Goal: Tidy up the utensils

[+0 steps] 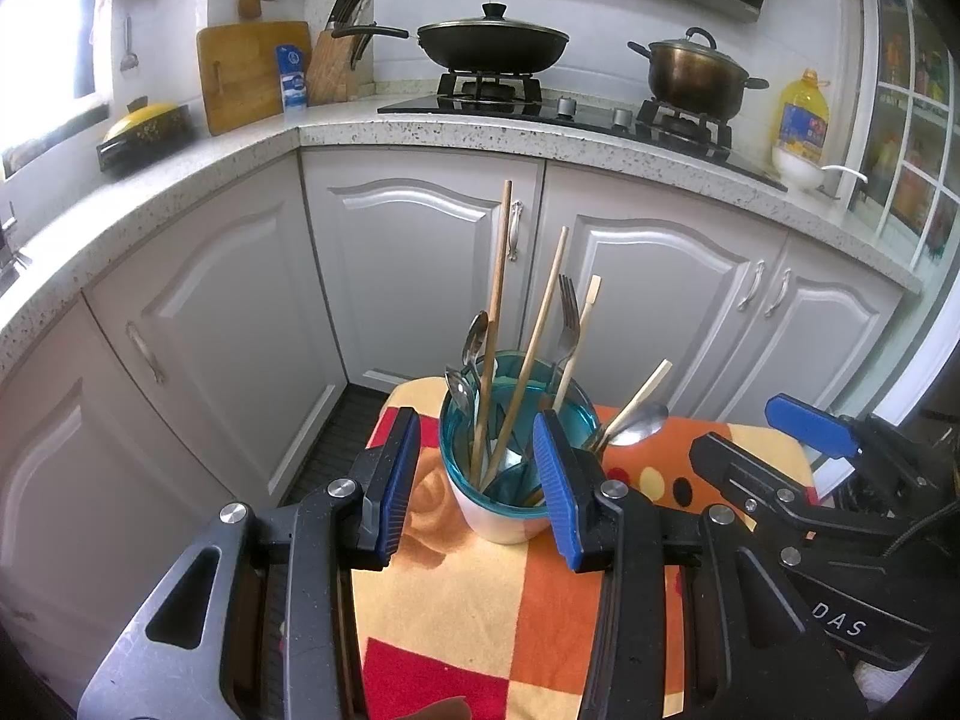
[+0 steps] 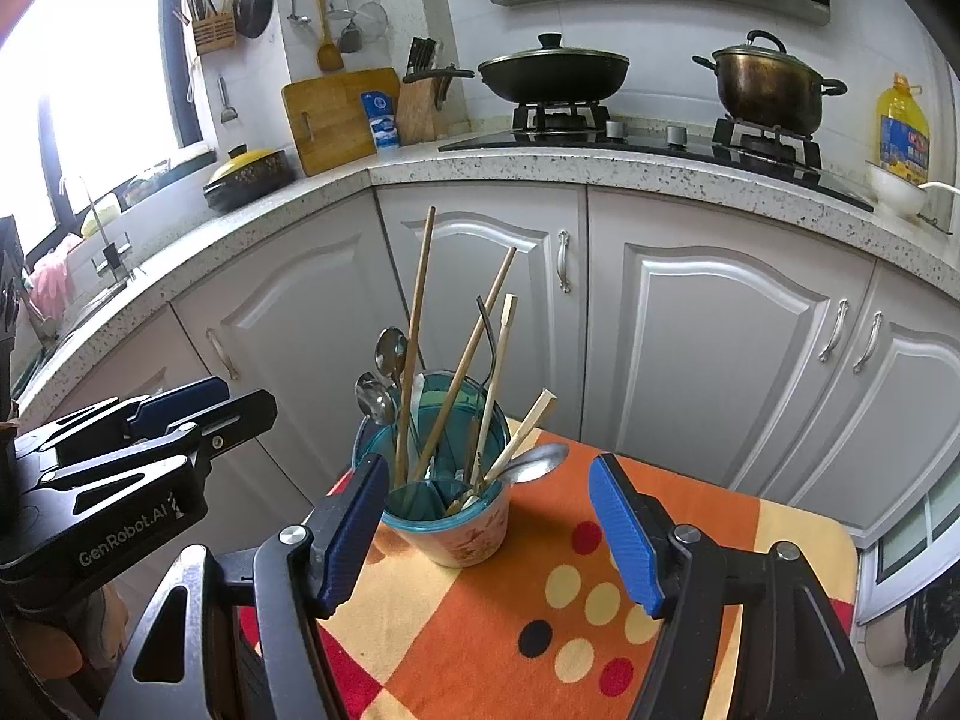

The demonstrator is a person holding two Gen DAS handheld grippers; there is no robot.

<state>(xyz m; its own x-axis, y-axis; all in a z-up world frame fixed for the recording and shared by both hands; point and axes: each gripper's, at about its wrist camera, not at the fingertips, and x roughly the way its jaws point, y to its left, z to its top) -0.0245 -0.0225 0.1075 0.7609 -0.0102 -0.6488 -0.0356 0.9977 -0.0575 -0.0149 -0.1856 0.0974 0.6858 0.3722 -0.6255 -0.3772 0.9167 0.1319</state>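
A white cup with a teal divider insert (image 1: 498, 522) (image 2: 462, 534) stands on a patterned cloth. It holds wooden chopsticks (image 1: 497, 300) (image 2: 417, 312), steel spoons (image 1: 476, 336) (image 2: 390, 351) and a fork (image 1: 569, 312). One more spoon (image 1: 639, 420) (image 2: 537, 462) leans out over the rim. My left gripper (image 1: 477, 480) is open just in front of the cup, its pads not pressing on it. My right gripper (image 2: 489, 534) is open wider, with the cup near its left pad and nothing held.
The orange, yellow and red cloth (image 1: 480, 612) (image 2: 690, 516) covers a small table. Behind it are white cabinet doors (image 1: 420, 264) under a speckled counter (image 1: 456, 135). A wok (image 1: 492, 45), a pot (image 1: 696, 75) and an oil bottle (image 1: 801, 120) stand on it.
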